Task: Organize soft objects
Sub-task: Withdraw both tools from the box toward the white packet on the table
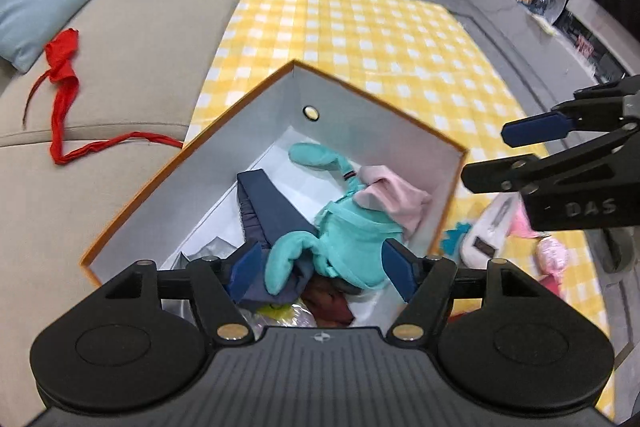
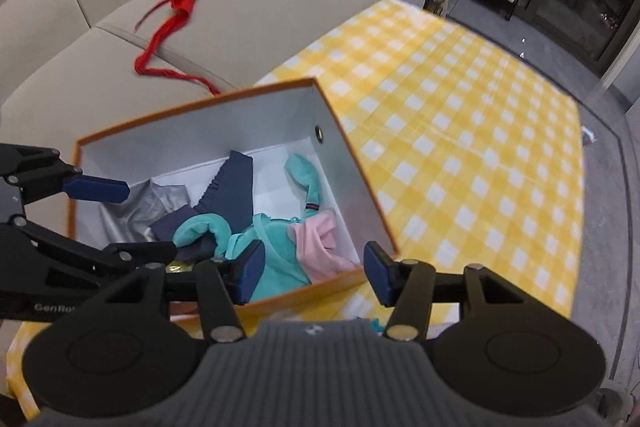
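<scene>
Teal garment (image 1: 352, 239) lies in the box (image 1: 380, 131) under both spread, empty tongs (image 1: 324, 267) (image 2: 314, 273).

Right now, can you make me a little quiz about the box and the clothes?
1. True or false: the teal top lies inside the orange box.
2. Which colour is the cloth on the sofa? A blue, B red, C green.
3. Fill in: the box sits on a yellow checked ____.

Key: 1 true. 2 B, the red cloth. 3 tablecloth.
</scene>
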Available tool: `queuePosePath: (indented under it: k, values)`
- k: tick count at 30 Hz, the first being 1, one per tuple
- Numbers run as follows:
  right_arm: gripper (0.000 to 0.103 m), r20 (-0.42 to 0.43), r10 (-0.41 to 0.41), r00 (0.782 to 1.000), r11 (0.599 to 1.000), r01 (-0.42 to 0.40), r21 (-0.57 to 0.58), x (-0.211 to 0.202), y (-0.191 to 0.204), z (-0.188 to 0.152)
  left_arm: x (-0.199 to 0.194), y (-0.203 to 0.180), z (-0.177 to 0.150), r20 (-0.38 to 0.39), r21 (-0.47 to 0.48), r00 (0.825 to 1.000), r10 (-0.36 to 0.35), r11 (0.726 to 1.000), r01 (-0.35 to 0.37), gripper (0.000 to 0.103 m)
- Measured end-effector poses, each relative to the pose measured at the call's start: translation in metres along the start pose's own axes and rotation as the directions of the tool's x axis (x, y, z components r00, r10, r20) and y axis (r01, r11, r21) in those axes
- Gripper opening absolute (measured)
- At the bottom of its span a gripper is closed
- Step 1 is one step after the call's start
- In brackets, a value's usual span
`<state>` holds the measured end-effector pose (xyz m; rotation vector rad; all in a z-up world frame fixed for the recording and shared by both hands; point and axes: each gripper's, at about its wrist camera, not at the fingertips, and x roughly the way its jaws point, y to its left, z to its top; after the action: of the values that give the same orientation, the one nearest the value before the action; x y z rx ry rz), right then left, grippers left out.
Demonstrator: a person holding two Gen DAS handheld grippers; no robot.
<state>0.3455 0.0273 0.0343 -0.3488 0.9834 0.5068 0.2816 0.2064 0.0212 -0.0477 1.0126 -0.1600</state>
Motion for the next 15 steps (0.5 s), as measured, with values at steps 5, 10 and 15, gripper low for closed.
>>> queuePosePath:
  k: [5, 10, 15]
  values:
    - [0.055, 0.024, -0.028, 0.999, 0.999, 0.029, -0.026, -0.048, 0.002, -0.015, -0.028, -0.02, -0.004, 0.024, 0.016, 1.0, -0.008, 1.0, 0.008, 0.081]
    - [0.056, 0.051, -0.059, 0.997, 0.997, 0.061, -0.044, -0.092, 0.002, -0.034, -0.056, -0.045, -0.016, 0.045, 0.059, 0.999, -0.03, 0.998, 0.027, 0.081]
    - [0.059, 0.085, -0.085, 0.993, 0.995, 0.089, -0.044, -0.131, -0.003, -0.055, -0.084, -0.068, -0.029, 0.072, 0.125, 0.997, -0.002, 0.992, -0.007, 0.081]
